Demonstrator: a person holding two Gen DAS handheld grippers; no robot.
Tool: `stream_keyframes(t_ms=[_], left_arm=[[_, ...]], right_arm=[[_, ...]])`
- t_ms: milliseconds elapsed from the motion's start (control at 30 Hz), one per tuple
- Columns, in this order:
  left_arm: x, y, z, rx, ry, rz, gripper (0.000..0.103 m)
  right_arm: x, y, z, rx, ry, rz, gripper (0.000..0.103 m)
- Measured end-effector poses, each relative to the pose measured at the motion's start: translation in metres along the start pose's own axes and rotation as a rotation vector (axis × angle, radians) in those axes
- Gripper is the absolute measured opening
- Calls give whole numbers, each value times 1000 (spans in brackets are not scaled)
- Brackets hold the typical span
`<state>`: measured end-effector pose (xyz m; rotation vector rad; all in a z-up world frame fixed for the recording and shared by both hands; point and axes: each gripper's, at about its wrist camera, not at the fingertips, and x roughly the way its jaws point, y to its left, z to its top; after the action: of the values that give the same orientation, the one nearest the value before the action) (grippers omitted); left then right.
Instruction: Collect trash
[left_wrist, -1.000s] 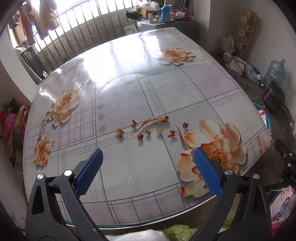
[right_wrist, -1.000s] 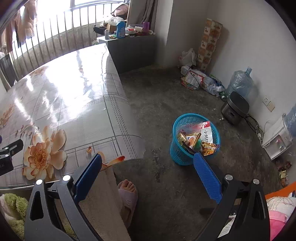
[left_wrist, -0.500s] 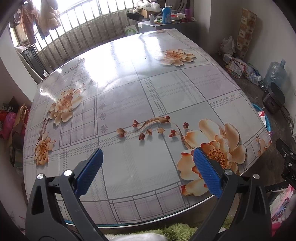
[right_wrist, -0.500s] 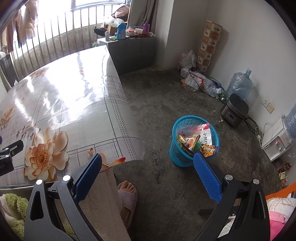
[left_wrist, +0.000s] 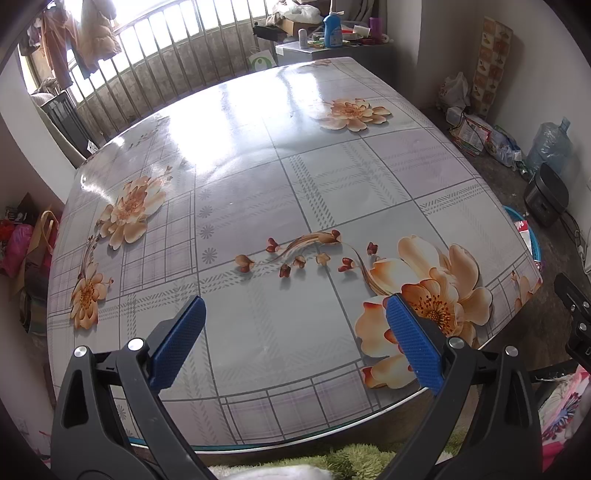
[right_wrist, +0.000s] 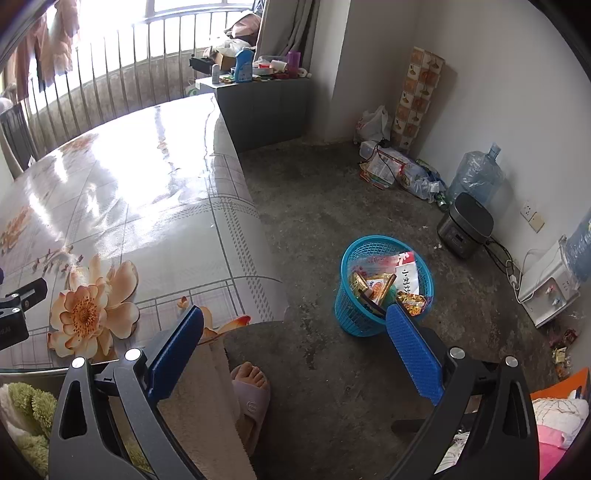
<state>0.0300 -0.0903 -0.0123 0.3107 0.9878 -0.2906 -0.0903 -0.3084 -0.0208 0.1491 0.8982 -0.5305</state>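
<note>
A blue plastic basket (right_wrist: 351, 317) stands on the concrete floor to the right of the table and holds several snack wrappers (right_wrist: 384, 284). Its rim also shows past the table's right edge in the left wrist view (left_wrist: 517, 214). My right gripper (right_wrist: 293, 345) is open and empty, held above the floor near the table's corner, short of the basket. My left gripper (left_wrist: 293, 338) is open and empty above the near edge of the flowered table (left_wrist: 258, 177). I see no loose trash on the tabletop.
A person's slippered foot (right_wrist: 251, 387) is on the floor below my right gripper. A rice cooker (right_wrist: 465, 225), a water bottle (right_wrist: 476, 177) and bags (right_wrist: 395, 170) line the right wall. A dark cabinet (right_wrist: 266, 107) with bottles stands behind the table.
Both views have shifted slightly, the scene sliding a little downward in each. Both grippers stay open and empty.
</note>
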Motion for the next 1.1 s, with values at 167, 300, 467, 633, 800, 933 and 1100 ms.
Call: stream_keyframes(t_ms=[167, 300, 467, 633, 800, 933, 1100], left_arm=[[0, 0, 0, -1, 1, 0, 94], [0, 1, -1, -1, 1, 0, 94], [0, 1, -1, -1, 1, 0, 94], [0, 1, -1, -1, 1, 0, 94], [0, 1, -1, -1, 1, 0, 94], [0, 1, -1, -1, 0, 0, 94], [0, 1, -1, -1, 1, 0, 94]], right_arm=[[0, 0, 0, -1, 0, 0, 96], [-1, 0, 0, 0, 0, 1, 96], [-2, 1, 1, 0, -2, 1, 96], [-2, 0, 1, 0, -2, 2, 96], [-2, 0, 2, -1, -4, 2, 96], [-3, 0, 3, 0, -4, 3, 96], [-3, 0, 3, 1, -4, 3, 96]])
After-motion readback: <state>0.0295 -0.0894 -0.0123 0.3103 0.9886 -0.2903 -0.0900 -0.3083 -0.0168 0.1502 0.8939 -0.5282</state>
